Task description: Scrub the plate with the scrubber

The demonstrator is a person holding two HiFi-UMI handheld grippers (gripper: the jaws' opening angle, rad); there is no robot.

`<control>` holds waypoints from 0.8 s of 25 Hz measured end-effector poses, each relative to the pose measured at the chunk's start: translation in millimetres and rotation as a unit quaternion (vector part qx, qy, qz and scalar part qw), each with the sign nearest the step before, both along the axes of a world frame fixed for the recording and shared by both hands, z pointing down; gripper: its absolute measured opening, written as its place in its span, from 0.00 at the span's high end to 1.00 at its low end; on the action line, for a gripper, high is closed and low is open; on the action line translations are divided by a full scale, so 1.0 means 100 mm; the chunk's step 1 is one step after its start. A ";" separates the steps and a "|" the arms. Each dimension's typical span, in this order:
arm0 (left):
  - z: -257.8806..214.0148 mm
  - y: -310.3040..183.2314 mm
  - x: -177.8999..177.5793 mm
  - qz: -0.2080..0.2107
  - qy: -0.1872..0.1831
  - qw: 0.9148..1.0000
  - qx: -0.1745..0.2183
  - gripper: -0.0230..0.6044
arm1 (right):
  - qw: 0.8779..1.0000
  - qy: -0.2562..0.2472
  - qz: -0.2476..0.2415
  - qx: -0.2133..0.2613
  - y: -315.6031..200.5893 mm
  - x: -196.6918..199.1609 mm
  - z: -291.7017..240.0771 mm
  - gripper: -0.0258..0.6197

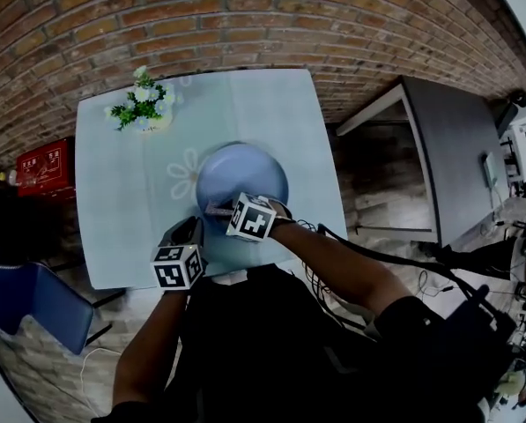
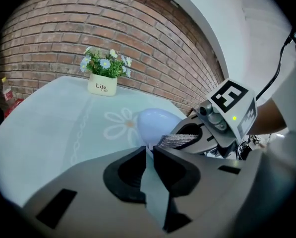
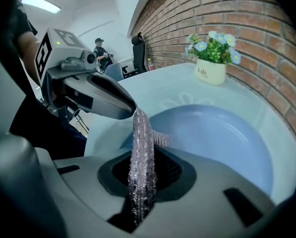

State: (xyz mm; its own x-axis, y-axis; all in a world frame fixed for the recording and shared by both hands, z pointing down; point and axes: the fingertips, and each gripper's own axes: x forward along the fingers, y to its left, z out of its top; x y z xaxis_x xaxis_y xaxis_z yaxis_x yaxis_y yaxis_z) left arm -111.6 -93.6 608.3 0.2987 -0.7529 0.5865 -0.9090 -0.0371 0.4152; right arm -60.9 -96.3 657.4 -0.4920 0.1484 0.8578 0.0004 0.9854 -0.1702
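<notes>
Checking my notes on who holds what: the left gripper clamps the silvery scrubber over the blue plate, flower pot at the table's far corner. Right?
Not quite: the right gripper clamps the silvery scrubber over the blue plate; the right gripper view shows it. The flower pot is at the table's far corner.

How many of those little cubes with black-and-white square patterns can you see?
2. One cube is at the table's near edge, left of the plate; the other cube is over the plate's near side. None seems hidden.
</notes>
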 end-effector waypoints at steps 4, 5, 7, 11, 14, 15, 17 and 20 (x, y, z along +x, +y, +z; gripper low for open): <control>-0.04 -0.04 -0.01 0.006 0.001 1.000 0.006 0.87 | 1.000 0.000 0.006 -0.006 0.10 0.06 0.03 0.86; -0.05 -0.05 0.00 0.008 0.003 1.000 0.007 0.87 | 1.000 0.000 0.009 -0.010 0.13 0.08 0.03 0.86; -0.06 -0.05 0.03 0.010 0.007 1.000 0.007 0.88 | 1.000 0.002 0.017 -0.019 0.18 0.14 0.03 0.86; -0.03 -0.07 0.06 0.015 0.010 1.000 0.004 0.88 | 0.999 0.006 0.026 -0.040 0.25 0.22 0.02 0.86; -0.01 -0.08 0.05 0.017 0.007 1.000 0.003 0.88 | 0.998 0.003 0.027 -0.054 0.25 0.24 -0.01 0.86; -0.02 -0.09 0.05 0.017 0.006 1.000 0.003 0.88 | 0.998 -0.005 0.029 -0.054 0.22 0.23 -0.04 0.86; -0.02 -0.10 0.05 0.015 0.006 1.000 0.003 0.88 | 0.998 -0.027 0.038 -0.050 0.11 0.23 -0.13 0.86; 0.02 -0.10 0.06 0.010 0.004 1.000 -0.004 0.88 | 0.997 -0.038 0.048 -0.045 -0.06 0.29 -0.23 0.86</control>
